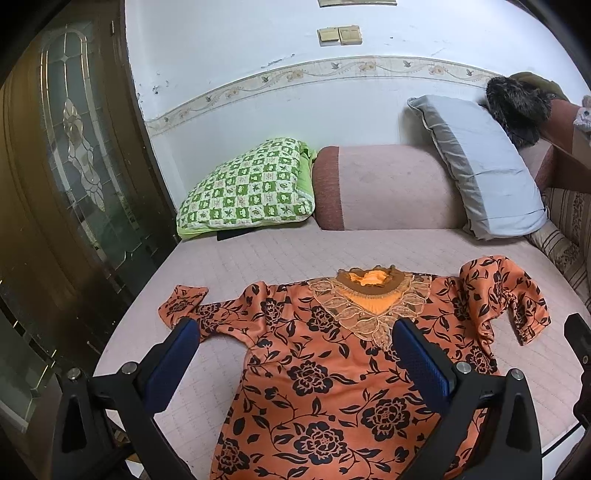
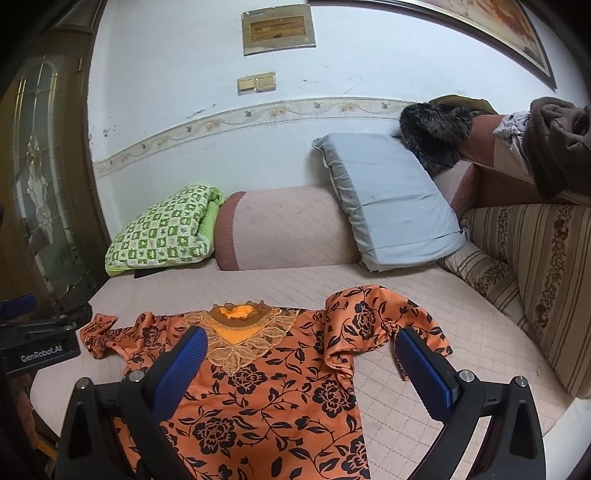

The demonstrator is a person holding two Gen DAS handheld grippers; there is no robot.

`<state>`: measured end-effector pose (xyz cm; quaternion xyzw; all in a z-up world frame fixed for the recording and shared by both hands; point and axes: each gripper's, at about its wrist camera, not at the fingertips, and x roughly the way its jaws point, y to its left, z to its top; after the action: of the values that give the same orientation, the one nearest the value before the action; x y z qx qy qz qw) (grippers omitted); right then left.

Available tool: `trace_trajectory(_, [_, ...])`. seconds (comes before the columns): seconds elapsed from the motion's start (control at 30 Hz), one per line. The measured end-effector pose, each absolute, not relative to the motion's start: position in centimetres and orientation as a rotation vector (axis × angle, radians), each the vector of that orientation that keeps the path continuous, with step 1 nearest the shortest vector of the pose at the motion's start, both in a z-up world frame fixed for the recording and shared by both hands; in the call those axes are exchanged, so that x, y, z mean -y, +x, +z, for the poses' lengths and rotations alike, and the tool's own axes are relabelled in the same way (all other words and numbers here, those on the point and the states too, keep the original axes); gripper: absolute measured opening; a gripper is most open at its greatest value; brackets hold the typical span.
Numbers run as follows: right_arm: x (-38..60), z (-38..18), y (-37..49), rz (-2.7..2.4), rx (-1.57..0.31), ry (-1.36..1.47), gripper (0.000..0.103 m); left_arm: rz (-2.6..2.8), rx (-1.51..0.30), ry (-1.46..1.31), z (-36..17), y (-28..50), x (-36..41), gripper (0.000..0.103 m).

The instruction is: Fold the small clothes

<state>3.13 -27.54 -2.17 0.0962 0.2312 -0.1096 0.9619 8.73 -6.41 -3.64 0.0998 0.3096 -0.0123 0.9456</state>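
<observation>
Pink quilted bed (image 1: pixel 258 251) filled most of what you had in front of you, pushed against a pale wall with a patterned border strip. One garment lay on it: an orange blouse (image 1: pixel 317 373) printed with black flowers, spread flat with its front up, the lace collar (image 1: pixel 373 306) pointing away from you and its two short sleeves out to either side, the one on your right bunched and folded over. Behind it you had three soft things in a row along the wall: one green checked pillow (image 1: pixel 247 188), one pink bolster (image 1: pixel 388 188) and one grey pillow (image 1: pixel 480 166) leaning upright. Two light switches (image 1: pixel 340 35) sat side by side on the wall above. Your left hand-held gripper (image 1: pixel 295 339) hovered over the blouse's left half with its two blue pads spread wide and nothing between them. Your right hand-held gripper (image 2: pixel 299 350) hovered over the right half, likewise spread wide and holding nothing. One dark furry item (image 2: pixel 436 136) rested on the striped sofa back at your right.
</observation>
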Motion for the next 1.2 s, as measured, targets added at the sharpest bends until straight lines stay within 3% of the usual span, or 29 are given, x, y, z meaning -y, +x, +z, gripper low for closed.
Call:
trace_trajectory(0.4, [36.6,-6.6,7.3,-0.320,-0.537,0.273,0.103,-0.110,-0.680,0.128,-6.9,15.3,9.6,0.103])
trace_trajectory(0.67, [50.2,-16.4,12.2,-0.366,-0.749,0.562,0.101,-0.173,-0.846,0.026,-15.7,23.9,16.4,0.103])
trace_trajectory(0.87, [57.4,-23.4,14.7,-0.494,-0.833,0.667,0.094,-0.158,-0.836,0.113,-21.1,26.2,17.2,0.103])
trace_trajectory(1.0, [59.4,-26.3,16.2,-0.469,-0.789,0.780,0.093,-0.078,-0.808,0.136,-22.8,27.4,15.4,0.103])
trace_trajectory(1.03, [59.6,-26.9,16.8,-0.454,-0.786,0.810,0.089,-0.069,-0.811,0.135,-23.1,27.8,15.0,0.103])
trace_trajectory(1.07, [59.6,-27.7,17.6,-0.433,-0.796,0.853,0.073,-0.067,-0.813,0.135,-23.3,27.9,14.8,0.103])
trace_trajectory(1.13, [59.5,-28.9,18.5,-0.425,-0.801,0.922,0.053,-0.052,-0.807,0.148,-23.5,28.2,14.5,0.103])
trace_trajectory(1.17, [59.4,-28.8,18.6,-0.428,-0.781,0.927,0.019,-0.040,-0.798,0.160,-23.6,28.3,14.4,0.103])
trace_trajectory(1.2, [59.4,-28.6,18.7,-0.400,-0.770,0.946,0.011,-0.033,-0.791,0.167,-23.5,28.3,14.4,0.103])
